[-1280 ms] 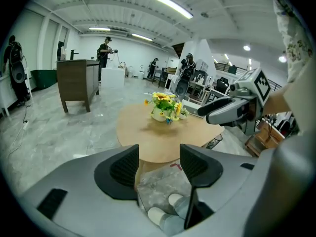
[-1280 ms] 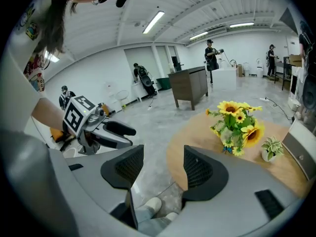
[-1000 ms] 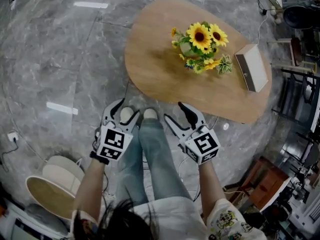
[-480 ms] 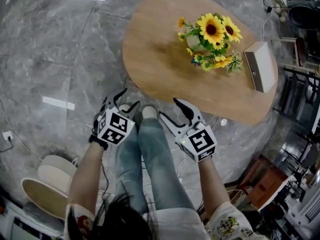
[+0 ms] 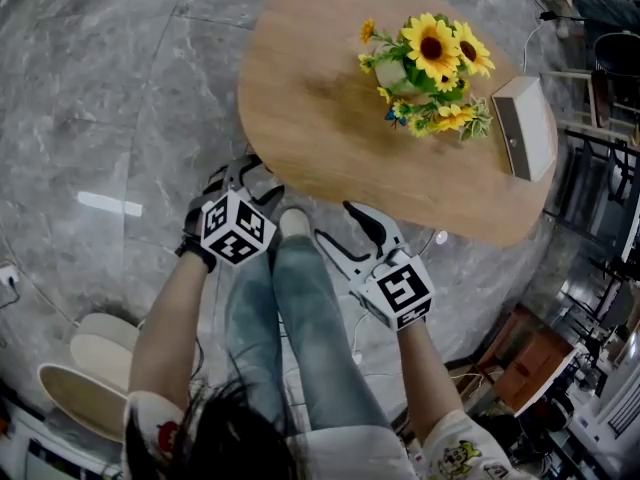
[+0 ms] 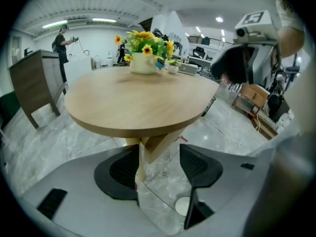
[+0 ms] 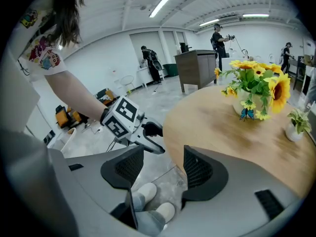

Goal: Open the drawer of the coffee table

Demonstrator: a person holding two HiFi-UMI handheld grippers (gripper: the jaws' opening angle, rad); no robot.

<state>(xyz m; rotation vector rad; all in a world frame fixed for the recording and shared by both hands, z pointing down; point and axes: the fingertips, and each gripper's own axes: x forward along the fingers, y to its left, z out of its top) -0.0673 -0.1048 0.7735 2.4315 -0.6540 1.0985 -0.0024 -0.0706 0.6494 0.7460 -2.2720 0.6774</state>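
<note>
Nearly at the rim: both grippers open, empty

Left gripper (image 5: 248,176) hovered at the near rim of the coffee table surface (image 5: 320,118). Its fingers (image 6: 200,164) were spread apart, nothing held. Right gripper (image 5: 338,225) hung just beside the same rim over the floor (image 5: 130,98), fingers (image 7: 197,172) also apart and empty. Sunflower vase (image 5: 430,58) and white box (image 5: 525,126) stood on the far side.

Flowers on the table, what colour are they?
The flowers are yellow with dark centres and green leaves; the head view shows them best.
</note>
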